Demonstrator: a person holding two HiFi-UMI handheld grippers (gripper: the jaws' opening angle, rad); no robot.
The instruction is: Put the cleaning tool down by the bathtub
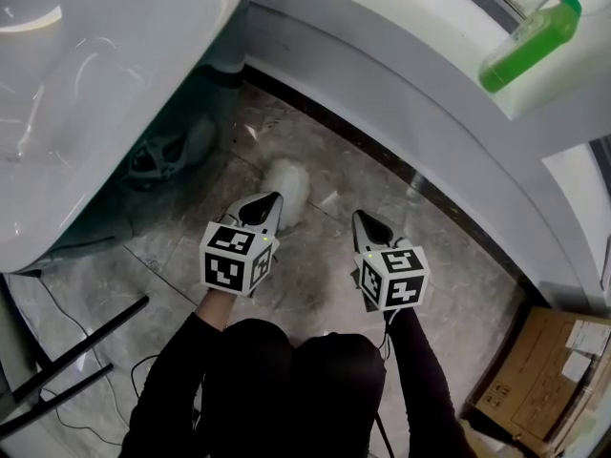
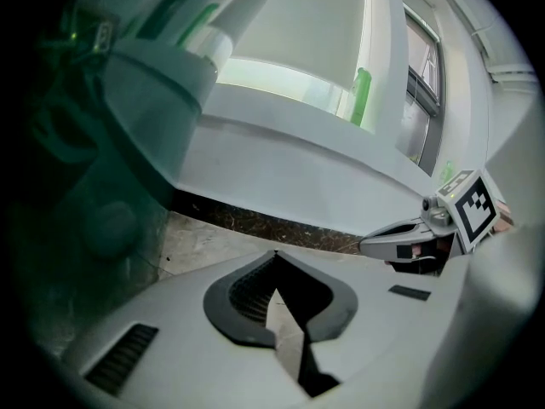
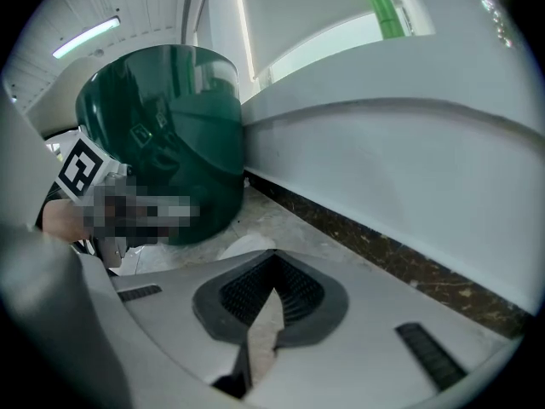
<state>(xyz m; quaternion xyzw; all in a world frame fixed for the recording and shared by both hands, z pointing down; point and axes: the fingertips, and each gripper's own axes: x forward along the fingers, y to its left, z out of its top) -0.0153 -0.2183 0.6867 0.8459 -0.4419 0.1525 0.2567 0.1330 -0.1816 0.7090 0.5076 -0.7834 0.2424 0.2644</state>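
The cleaning tool (image 1: 289,187), a white fluffy pad, lies on the stone floor close to the curved white bathtub wall (image 1: 410,93). My left gripper (image 1: 275,199) is right at its near edge, jaws shut with nothing between them (image 2: 274,256); the left gripper view does not show the pad. My right gripper (image 1: 361,217) hovers to the right of the pad, jaws shut and empty (image 3: 272,256). In the right gripper view a white bit of the pad (image 3: 241,246) shows just past the jaws.
A white basin (image 1: 105,74) on a dark green pedestal (image 3: 170,135) overhangs the left. A green bottle (image 1: 530,44) lies on the tub ledge. A cardboard box (image 1: 535,380) stands at bottom right, black rods (image 1: 76,342) and a cable at bottom left.
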